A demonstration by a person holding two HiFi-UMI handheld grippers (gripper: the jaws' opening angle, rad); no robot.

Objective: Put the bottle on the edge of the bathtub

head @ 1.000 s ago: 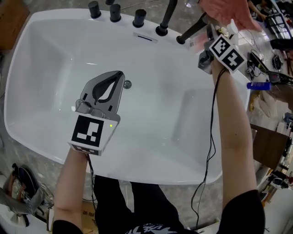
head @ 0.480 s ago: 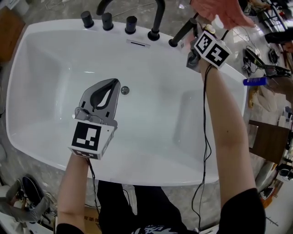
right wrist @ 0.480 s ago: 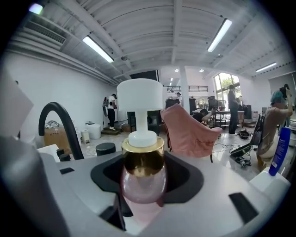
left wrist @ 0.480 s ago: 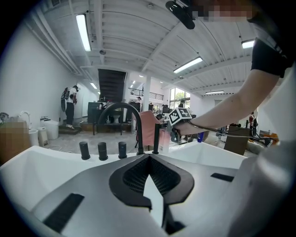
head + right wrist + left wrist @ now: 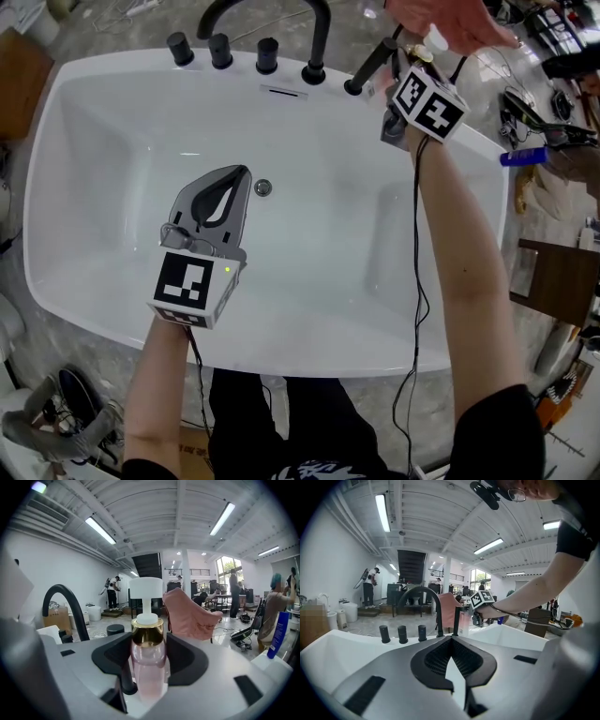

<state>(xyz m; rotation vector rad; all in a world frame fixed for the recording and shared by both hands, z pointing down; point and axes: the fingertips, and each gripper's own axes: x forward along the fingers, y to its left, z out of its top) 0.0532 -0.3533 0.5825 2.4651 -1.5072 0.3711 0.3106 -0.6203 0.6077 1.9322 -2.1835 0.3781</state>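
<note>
A pink bottle (image 5: 147, 667) with a gold collar and a white pump head stands upright between the jaws of my right gripper (image 5: 147, 660), which is shut on it. In the head view that gripper (image 5: 413, 67) is at the back right rim of the white bathtub (image 5: 281, 361), beside the black hand-shower handle (image 5: 368, 67). The bottle's pump (image 5: 435, 40) shows just beyond the marker cube. A person's hand (image 5: 441, 17) hovers right over the pump. My left gripper (image 5: 237, 176) hangs over the tub's basin, shut and empty. The left gripper view shows the bottle (image 5: 463, 623) far off.
A black arched faucet (image 5: 267, 14) and three black knobs (image 5: 220, 49) line the back rim. The drain (image 5: 263, 187) lies just past my left gripper. A blue bottle (image 5: 522, 157), cables and a brown stool (image 5: 558, 281) are to the right of the tub.
The head view has shifted a little. My right gripper stays shut on the bottle at the back right rim, slightly nearer the taps. The left gripper holds still over the basin.
</note>
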